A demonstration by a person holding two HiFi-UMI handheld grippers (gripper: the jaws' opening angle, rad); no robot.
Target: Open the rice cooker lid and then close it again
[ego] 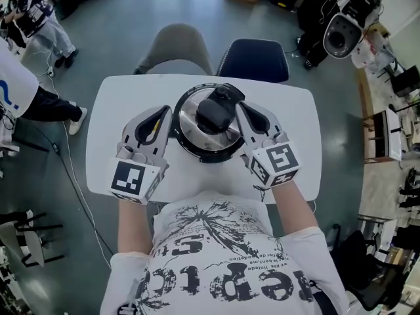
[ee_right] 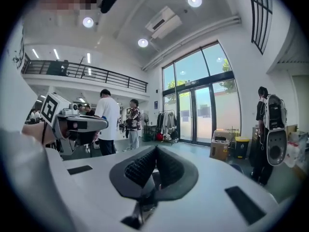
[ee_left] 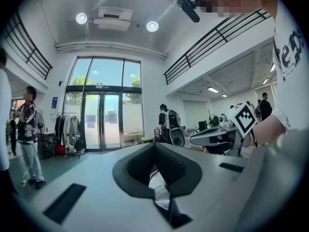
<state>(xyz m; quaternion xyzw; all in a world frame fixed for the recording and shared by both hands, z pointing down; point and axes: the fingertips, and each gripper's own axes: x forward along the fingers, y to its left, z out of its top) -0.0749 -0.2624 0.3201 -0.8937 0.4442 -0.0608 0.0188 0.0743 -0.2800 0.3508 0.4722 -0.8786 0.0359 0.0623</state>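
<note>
L tongs (ego: pixel 163 115) & R tongs (ego: pixel 241 109) both pressed together, empty, flanking lid (ego: pixel 194 128); we'd prob. hook handle (ego: pixel 216 110) w/ R tip, lift slow.

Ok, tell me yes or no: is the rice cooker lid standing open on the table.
No, in the head view the rice cooker lid lies flat and shut, its black handle facing up.

No legible text, shirt (ego: pixel 223 277) lettering upside-down, unreadable
</note>
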